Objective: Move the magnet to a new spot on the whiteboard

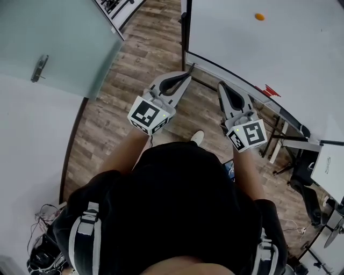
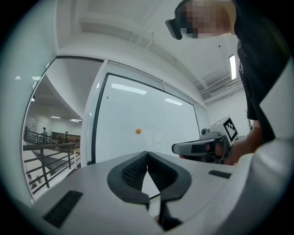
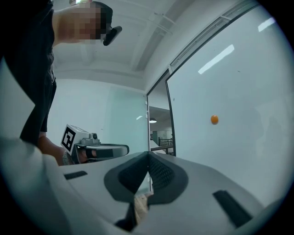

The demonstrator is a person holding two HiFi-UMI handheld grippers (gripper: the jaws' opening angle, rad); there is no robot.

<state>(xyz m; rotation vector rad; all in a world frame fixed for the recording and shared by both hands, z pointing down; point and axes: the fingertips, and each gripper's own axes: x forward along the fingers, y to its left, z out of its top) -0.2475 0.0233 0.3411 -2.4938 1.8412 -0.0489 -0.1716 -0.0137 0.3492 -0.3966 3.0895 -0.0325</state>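
The left claw (image 2: 147, 154) and right claw (image 3: 148, 154) are closed on nothing, side by side. The small round orange magnet (image 1: 259, 16) sits on the large white whiteboard (image 1: 301, 59), well ahead of both.

Head view down; 2 others toward whiteboard (image 2: 151, 110)

I see a whiteboard (image 1: 279, 53) standing at about one o'clock from me, with one small orange magnet (image 1: 259, 16) stuck to its face near the top of my head view. Beneath it runs a wood-plank floor (image 1: 134, 70), where a tangle of cables (image 1: 45, 236) lies at eight o'clock.
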